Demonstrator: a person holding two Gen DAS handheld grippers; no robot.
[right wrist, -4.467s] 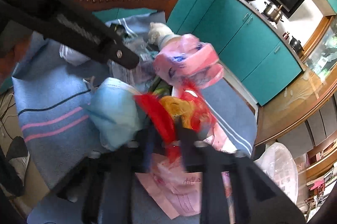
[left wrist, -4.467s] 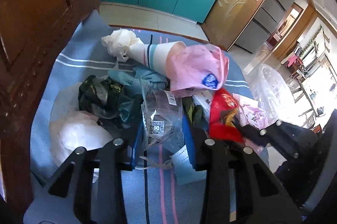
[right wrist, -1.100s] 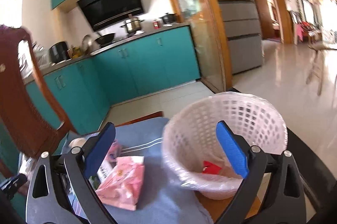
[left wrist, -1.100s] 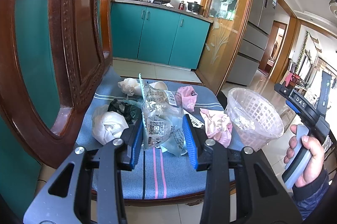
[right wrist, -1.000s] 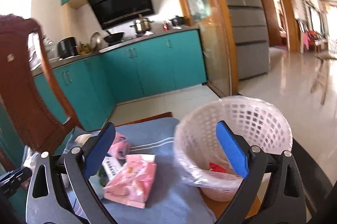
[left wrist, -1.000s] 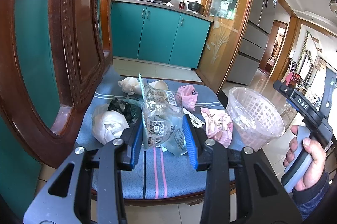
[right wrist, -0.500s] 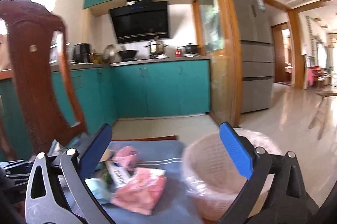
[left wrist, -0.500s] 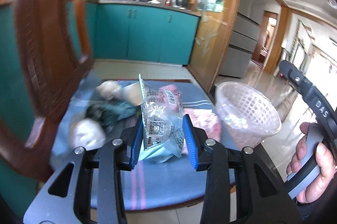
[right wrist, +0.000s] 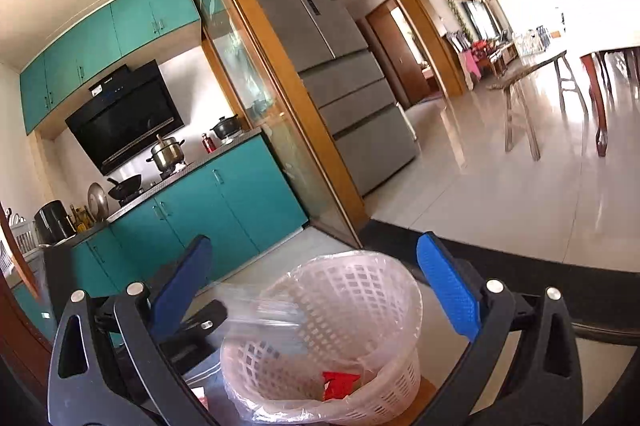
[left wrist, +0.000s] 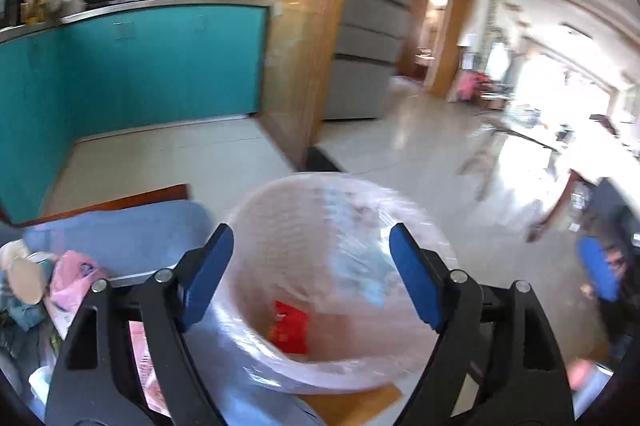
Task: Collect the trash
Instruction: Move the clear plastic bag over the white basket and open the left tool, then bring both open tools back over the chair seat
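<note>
Left wrist — basket (left wrist: 280, 366) beside pink bag (left wrist: 70, 276).

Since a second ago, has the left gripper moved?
Yes. The left gripper swung right, away from the chair's trash pile, over the lined basket, jaws opening.

Blue-cushioned chair seat (left wrist: 132, 238) — lined basket (left wrist: 280, 209), pink wrappers (left wrist: 70, 278)

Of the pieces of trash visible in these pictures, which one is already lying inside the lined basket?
The red wrapper, at the bottom of the basket; the pink bag and paper cup remain on the blue cushion.
</note>
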